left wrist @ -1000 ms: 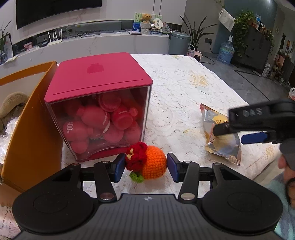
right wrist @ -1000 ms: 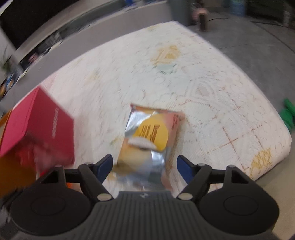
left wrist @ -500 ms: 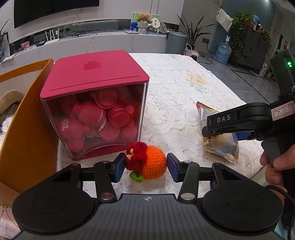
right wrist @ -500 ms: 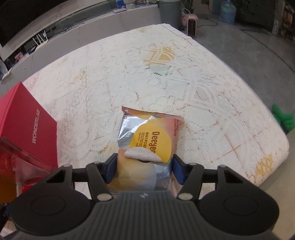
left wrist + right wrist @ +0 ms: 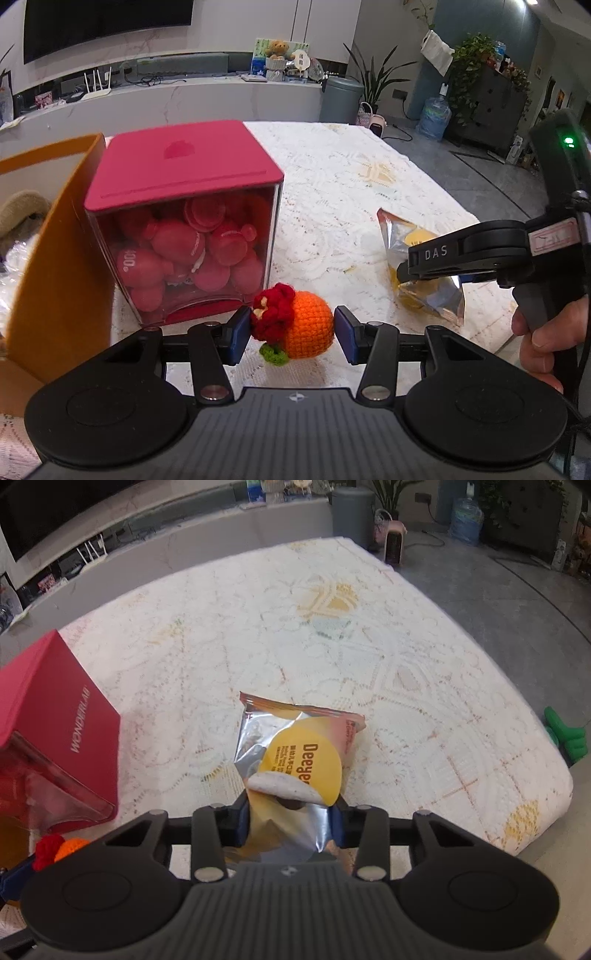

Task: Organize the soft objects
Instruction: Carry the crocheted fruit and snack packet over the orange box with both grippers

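My left gripper sits low over the surface with the crocheted orange toy straddled between its blue pads. The left pad touches the toy's red tuft; the right pad stands just off the orange body, a sliver of gap showing. So the jaws are part open around it and I don't read a firm grip yet. The toy rests on the lace cloth, its long axis running pad to pad, red end toward my left finger.

My right gripper is closing — its jaws are coming in on the near end of the foil snack packet. From the right wrist view the foil already crumples between the pads, so I take contact as made on both sides. The packet's long axis runs straight away from the gripper, the sealed far edge pointing up the surface, and the grip is on the short near edge only.

Just ahead and left of my left gripper stands the red-lidded clear box, full of red pieces, lid on. Left of that is an orange bin wall — the likeliest drop place, and my left hand is nearer it. The person's hand on the right handle shows at the edge.
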Available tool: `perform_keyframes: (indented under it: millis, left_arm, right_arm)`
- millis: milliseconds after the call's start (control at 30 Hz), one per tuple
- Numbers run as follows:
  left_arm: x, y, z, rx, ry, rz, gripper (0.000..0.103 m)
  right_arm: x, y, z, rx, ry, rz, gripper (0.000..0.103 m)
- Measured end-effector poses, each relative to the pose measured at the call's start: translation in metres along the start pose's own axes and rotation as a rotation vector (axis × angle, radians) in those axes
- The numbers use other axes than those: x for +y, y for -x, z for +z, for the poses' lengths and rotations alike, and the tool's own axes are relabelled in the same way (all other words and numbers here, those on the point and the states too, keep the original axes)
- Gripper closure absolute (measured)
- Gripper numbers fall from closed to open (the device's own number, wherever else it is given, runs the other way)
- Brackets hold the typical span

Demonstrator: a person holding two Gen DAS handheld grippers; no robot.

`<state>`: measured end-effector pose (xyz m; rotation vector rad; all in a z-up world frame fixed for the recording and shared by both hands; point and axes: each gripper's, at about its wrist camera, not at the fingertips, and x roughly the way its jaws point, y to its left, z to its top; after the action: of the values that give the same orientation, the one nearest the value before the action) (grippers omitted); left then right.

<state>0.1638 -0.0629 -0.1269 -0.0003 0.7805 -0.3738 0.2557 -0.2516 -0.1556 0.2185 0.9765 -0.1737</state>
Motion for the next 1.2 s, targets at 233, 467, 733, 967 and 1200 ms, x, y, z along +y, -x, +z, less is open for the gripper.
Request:
perform_keyframes:
  millis: [233, 467, 733, 967, 1200]
  left_arm:
    - [-0.003, 0.037, 0.003, -0.066, 0.015, -0.015, 0.048]
    - [0.014, 0.079, 0.002, -0.139, 0.071, 0.042, 0.048]
    - [0.049, 0.122, 0.003, -0.224, 0.136, 0.103, 0.048]
    - [0.100, 0.154, 0.008, -0.291, 0.198, 0.182, 0.048]
    - [0.161, 0.191, 0.015, -0.352, 0.233, 0.326, 0.048]
  right_arm:
    - [-0.001, 0.058, -0.016, -0.138, 0.017, 0.101, 0.063]
    - [0.021, 0.101, -0.044, -0.167, 0.079, 0.217, 0.062]
    - [0.060, 0.137, -0.054, -0.193, 0.154, 0.331, 0.062]
    - [0.111, 0.156, -0.045, -0.212, 0.249, 0.435, 0.062]
    - [0.176, 0.165, -0.029, -0.220, 0.362, 0.548, 0.062]
